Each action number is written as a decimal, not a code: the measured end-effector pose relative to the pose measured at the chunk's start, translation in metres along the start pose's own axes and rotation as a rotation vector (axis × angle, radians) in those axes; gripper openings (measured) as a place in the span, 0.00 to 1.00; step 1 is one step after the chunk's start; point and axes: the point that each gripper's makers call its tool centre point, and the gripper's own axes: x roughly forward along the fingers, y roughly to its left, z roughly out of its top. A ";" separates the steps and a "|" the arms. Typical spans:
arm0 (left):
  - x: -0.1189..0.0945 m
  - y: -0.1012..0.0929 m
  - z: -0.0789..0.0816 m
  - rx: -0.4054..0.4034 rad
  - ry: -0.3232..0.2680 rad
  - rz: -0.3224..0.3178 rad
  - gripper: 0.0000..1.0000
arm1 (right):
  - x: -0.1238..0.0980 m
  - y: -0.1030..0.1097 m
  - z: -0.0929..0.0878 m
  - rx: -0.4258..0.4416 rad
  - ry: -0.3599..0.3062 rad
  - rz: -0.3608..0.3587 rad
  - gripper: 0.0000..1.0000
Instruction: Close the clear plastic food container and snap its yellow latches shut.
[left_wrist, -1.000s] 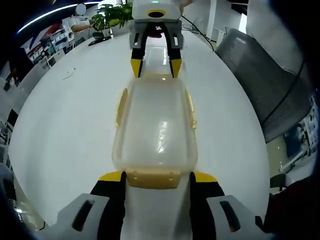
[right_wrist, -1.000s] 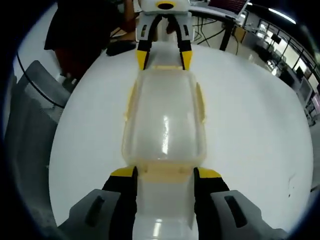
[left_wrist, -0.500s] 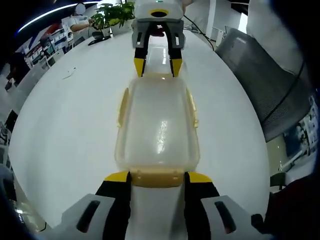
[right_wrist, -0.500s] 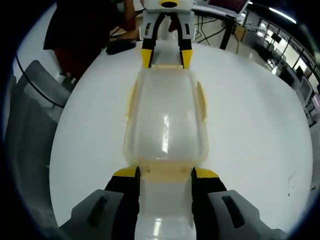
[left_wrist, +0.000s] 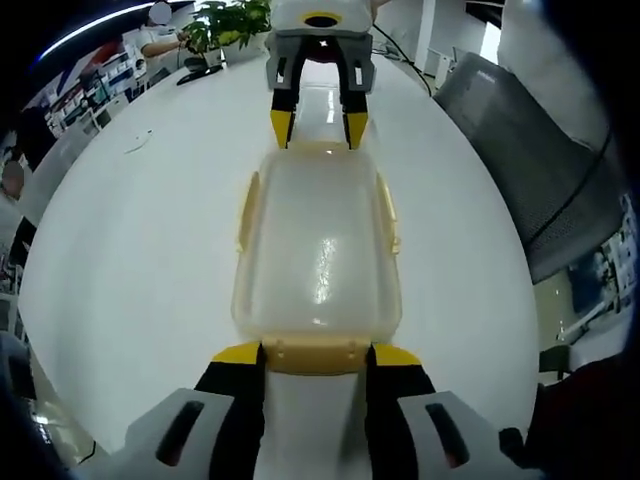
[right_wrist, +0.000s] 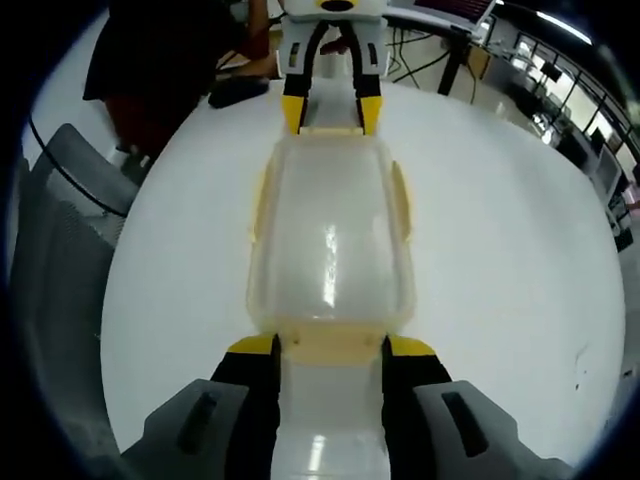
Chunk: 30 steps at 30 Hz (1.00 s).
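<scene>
In the left gripper view, the left gripper (left_wrist: 316, 352) rises from the bottom edge, its yellow-tipped jaws standing narrowly apart on either side of the near end latch (left_wrist: 316, 353) of the clear plastic food container (left_wrist: 317, 255). Whether the jaws actually press the latch cannot be told. The container lies lengthwise up the middle of the frame on the white table (left_wrist: 130, 250), lid on, with pale yellow side latches (left_wrist: 245, 210) folded along its long edges. At its far end, in the upper centre, the right gripper (left_wrist: 319, 128) faces back, jaws likewise set narrowly apart beside the far latch. A potted plant (left_wrist: 228, 20) stands at the top edge, and a grey mesh chair (left_wrist: 540, 150) is at the right.

In the right gripper view the layout mirrors: the right gripper (right_wrist: 330, 350) is at the bottom, the container (right_wrist: 330, 235) is in the middle, and the left gripper (right_wrist: 331, 112) is at the top.
</scene>
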 end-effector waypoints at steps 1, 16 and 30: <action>-0.001 -0.001 0.000 0.002 0.006 0.000 0.33 | -0.001 0.001 0.002 0.000 -0.003 0.002 0.36; -0.042 -0.015 0.016 -0.018 0.043 -0.004 0.32 | -0.030 0.008 0.020 -0.031 -0.029 0.010 0.35; -0.074 -0.017 0.077 -0.029 0.038 0.051 0.32 | -0.093 0.007 0.007 -0.064 -0.046 0.018 0.35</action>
